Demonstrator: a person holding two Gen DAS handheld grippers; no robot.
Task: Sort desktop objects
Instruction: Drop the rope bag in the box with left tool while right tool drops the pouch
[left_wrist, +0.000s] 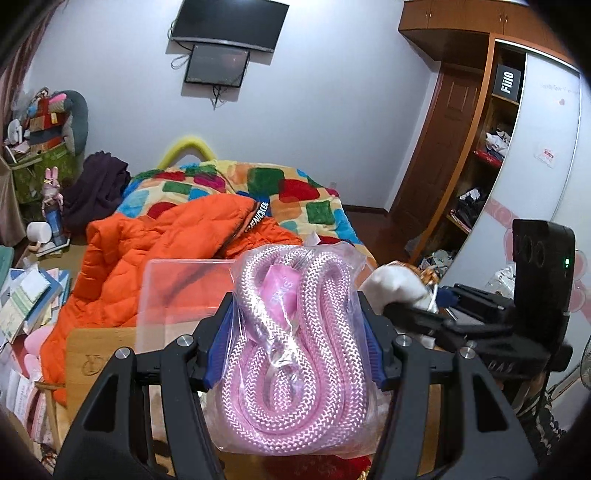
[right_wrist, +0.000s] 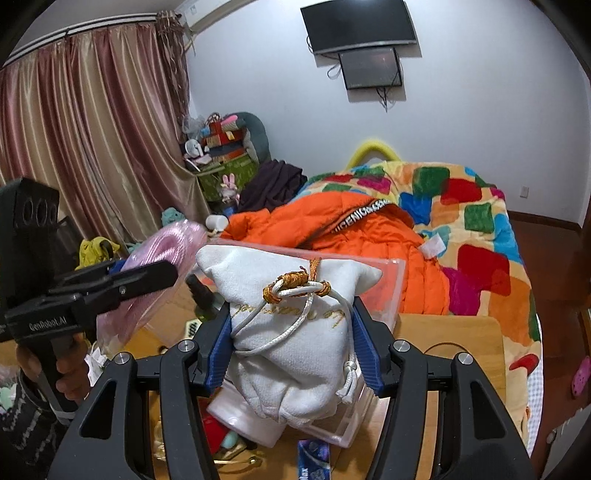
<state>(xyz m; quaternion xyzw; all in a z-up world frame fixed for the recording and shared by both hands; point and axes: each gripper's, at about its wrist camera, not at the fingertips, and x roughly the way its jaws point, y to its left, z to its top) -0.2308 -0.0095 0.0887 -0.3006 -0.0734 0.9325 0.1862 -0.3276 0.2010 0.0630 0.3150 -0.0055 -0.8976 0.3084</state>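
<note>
The left gripper (left_wrist: 295, 332) has its 2 blue-padded fingers (left_wrist: 221, 343) clenched on a bagged coil of pink rope (left_wrist: 291, 350), held in the air above the wooden table (left_wrist: 96, 354). The right gripper (right_wrist: 291, 343) grasps a white drawstring pouch (right_wrist: 295, 332) between its fingers, over a clear plastic box (right_wrist: 384, 291). An orange jacket (right_wrist: 332, 240) lies on the bed beyond.
</note>
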